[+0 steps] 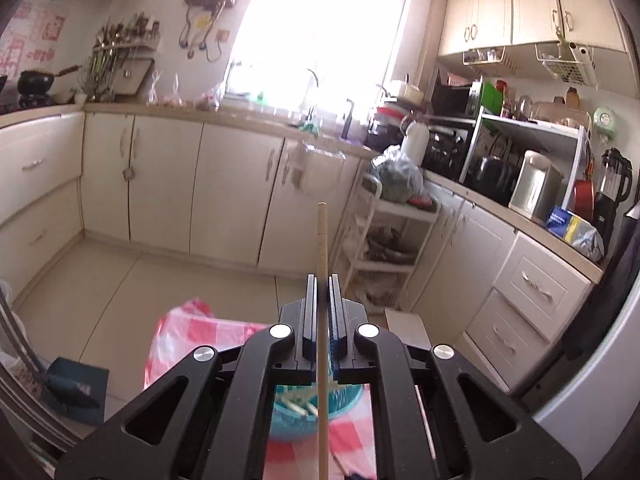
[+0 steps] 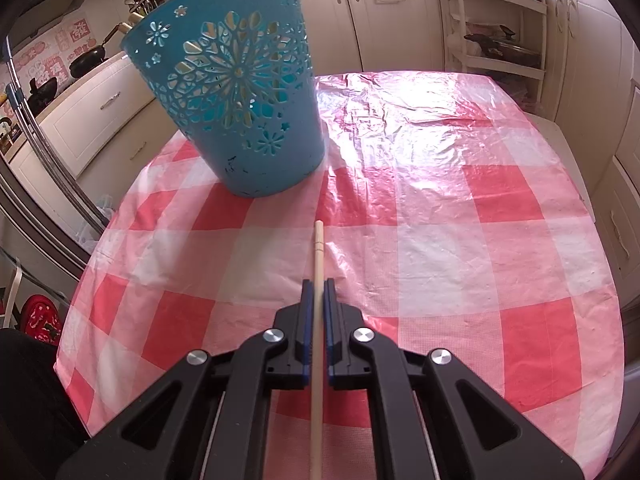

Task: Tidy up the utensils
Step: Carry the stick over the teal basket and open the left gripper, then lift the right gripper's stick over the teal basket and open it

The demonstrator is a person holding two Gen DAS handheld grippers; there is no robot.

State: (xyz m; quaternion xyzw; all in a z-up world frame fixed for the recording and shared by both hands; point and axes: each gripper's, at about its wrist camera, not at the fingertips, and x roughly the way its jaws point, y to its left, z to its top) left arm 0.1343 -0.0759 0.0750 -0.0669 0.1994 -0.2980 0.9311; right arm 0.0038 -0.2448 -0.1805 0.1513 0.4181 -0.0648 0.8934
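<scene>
My left gripper (image 1: 322, 280) is shut on a wooden chopstick (image 1: 322, 240) that sticks out forward past the fingers. It is held high above the blue cut-out basket (image 1: 344, 400), seen below between the gripper arms, with several chopsticks inside. My right gripper (image 2: 319, 283) is shut on another wooden chopstick (image 2: 318, 248), held low over the red-and-white checked tablecloth (image 2: 440, 240). The blue basket (image 2: 236, 92) stands on the cloth ahead and to the left of the right gripper.
Cream kitchen cabinets (image 1: 224, 184) line the walls. A white shelf trolley (image 1: 384, 240) stands beyond the table. The counter at right carries appliances (image 1: 532, 188). A dustpan (image 1: 76, 388) lies on the floor at left.
</scene>
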